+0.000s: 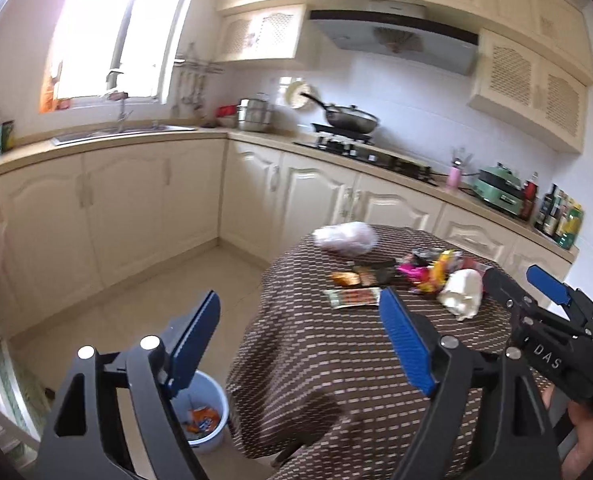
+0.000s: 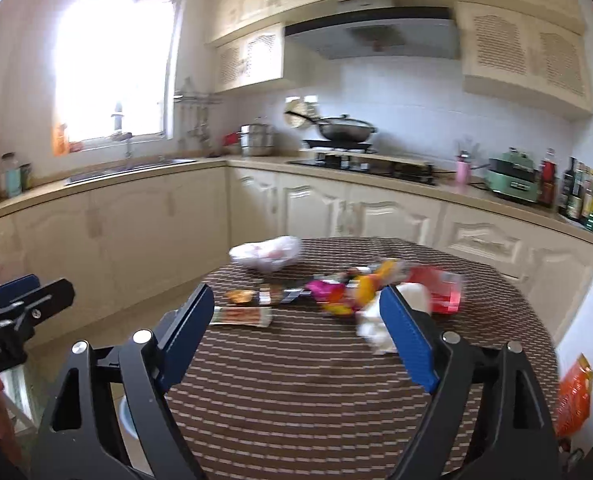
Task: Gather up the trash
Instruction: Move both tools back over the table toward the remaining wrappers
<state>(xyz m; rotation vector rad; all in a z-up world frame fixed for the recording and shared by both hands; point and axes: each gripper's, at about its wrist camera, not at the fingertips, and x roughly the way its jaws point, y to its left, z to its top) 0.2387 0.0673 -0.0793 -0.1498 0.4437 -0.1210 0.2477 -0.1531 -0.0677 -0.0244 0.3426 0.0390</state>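
Observation:
Trash lies on a round table with a brown patterned cloth [image 1: 336, 360] [image 2: 296, 380]: a crumpled white tissue [image 1: 462, 292] [image 2: 372, 330], colourful wrappers [image 1: 428, 274] [image 2: 336, 294], a flat snack wrapper [image 1: 352, 297] [image 2: 240, 316], a clear plastic bag [image 1: 344, 238] [image 2: 266, 256] and a red packet [image 2: 440, 288]. A pale blue bin [image 1: 202, 420] with orange wrappers inside stands on the floor left of the table. My left gripper [image 1: 300, 344] is open and empty over the table's left edge. My right gripper [image 2: 296, 344] is open and empty, over the table short of the trash; it also shows in the left wrist view [image 1: 516, 284].
Cream kitchen cabinets and a counter [image 1: 136, 136] run behind, with a sink [image 1: 120, 134], a wok on the stove [image 1: 350, 120], a green appliance [image 1: 500, 188] and bottles [image 1: 560, 216]. An orange bag [image 2: 572, 396] hangs right of the table. Tiled floor [image 1: 156, 300] lies left.

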